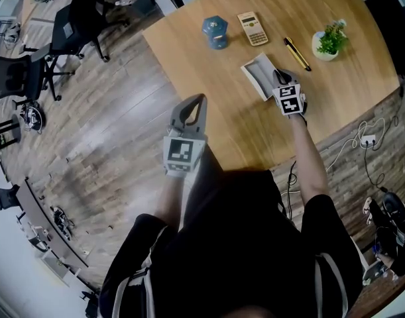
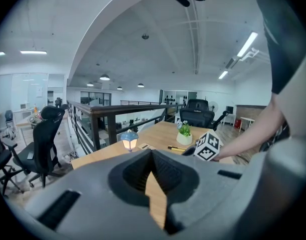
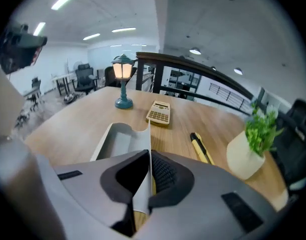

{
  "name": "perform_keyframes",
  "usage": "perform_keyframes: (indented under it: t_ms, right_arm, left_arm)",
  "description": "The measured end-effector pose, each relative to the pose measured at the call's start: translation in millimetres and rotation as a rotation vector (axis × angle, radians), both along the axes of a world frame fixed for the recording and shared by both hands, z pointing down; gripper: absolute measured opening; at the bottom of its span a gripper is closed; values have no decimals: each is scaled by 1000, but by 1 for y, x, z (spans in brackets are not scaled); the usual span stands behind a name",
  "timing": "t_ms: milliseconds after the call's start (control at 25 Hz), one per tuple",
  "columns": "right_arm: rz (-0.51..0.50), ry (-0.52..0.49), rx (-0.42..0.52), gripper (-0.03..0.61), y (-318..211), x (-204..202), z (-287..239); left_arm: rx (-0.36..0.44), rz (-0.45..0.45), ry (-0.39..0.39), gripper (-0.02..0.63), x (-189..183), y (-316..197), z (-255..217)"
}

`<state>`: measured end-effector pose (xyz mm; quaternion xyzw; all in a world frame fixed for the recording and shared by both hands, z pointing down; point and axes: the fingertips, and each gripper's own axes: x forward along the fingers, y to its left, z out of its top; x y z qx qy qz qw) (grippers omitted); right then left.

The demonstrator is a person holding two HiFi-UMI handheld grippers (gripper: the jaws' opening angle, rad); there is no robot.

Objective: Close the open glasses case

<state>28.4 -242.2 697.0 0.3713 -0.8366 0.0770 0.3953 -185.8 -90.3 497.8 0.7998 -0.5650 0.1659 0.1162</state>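
The grey glasses case lies open on the wooden table, its tray to the left and its thin flap standing upright. My right gripper comes at it from the near side. In the right gripper view the right gripper is shut on that flap, the sheet pinched edge-on between the pads. My left gripper hangs over the table's near left edge, well apart from the case. In its own view the left gripper is shut, with nothing in it.
Beyond the case stand a blue lantern lamp, a calculator, a yellow-black pen and a small potted plant. Office chairs stand on the floor at the left; cables lie at the right.
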Motion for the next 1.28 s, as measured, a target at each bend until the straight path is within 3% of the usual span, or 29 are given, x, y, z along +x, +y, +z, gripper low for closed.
perform_keyframes:
  t_ms: [200,280,360,480,600,720,760,840,1000,1280]
  right_arm:
    - [-246,432,295,25,23,-24,-9]
    - [-308,531,363,35,33,-30,-8]
    - [-346,567,379,47,42,-35,-5]
    - [-398,528,292,97,56,-44,3]
    - [-419,394,112,146,76,-54,13]
    - [-257,182,-32,101,72,-53,14]
    - [-182,107,-73,47,67,-50,11]
    - [-105,28,-136,15,60,-46,10]
    - [-184,179,-94,15,63,-51,15]
    - [-129,191,-121,15,61,-50,18]
  left_arm:
    - [-8,9,12,-2,6,0,3]
    - [-18,12,22,-2,8,-1,6]
    - [-25,14,25,-2,9,0,8]
    - [-35,18,32,-2,10,0,12]
    - [-55,25,43,-2,11,3,18]
    - [-67,24,55,-2,13,4,19]
    - [-68,23,59,-2,14,5,19]
    - [-65,30,53,-2,14,6,20]
    - [-68,28,51,-2,12,8,23]
    - [-67,26,43,-2,10,10,21]
